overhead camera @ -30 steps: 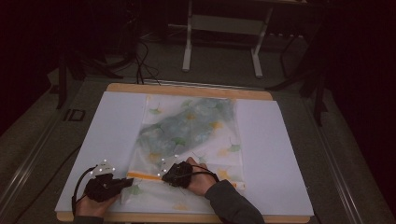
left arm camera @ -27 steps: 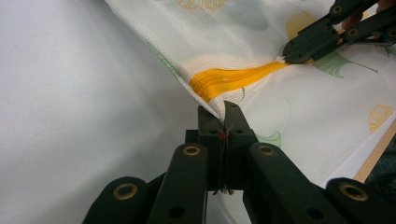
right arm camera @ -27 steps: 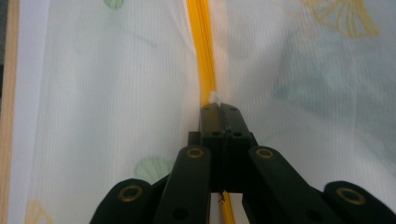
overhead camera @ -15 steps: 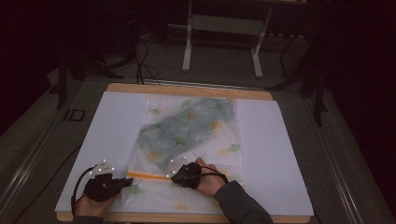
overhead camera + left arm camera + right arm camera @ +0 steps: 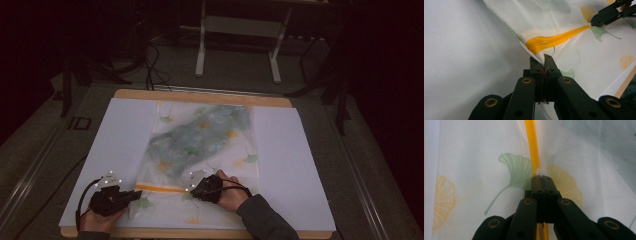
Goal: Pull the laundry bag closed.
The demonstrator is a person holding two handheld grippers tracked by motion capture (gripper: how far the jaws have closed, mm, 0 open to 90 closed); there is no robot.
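White mesh bag (image 5: 200, 145), ginkgo-leaf print, unlabelled; left gripper (image 5: 541, 65) clamping its corner, right gripper (image 5: 542, 180) pinching the yellow zipper's (image 5: 532, 142) pull.

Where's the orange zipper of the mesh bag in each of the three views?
High view: the orange zipper runs as a short horizontal line low on the table, between the two grippers.
Left gripper view: it slants from above the shut jaws up toward the right gripper.
Right gripper view: it runs straight up from the jaws.
Shared landmark: the green ginkgo leaf print beside it.
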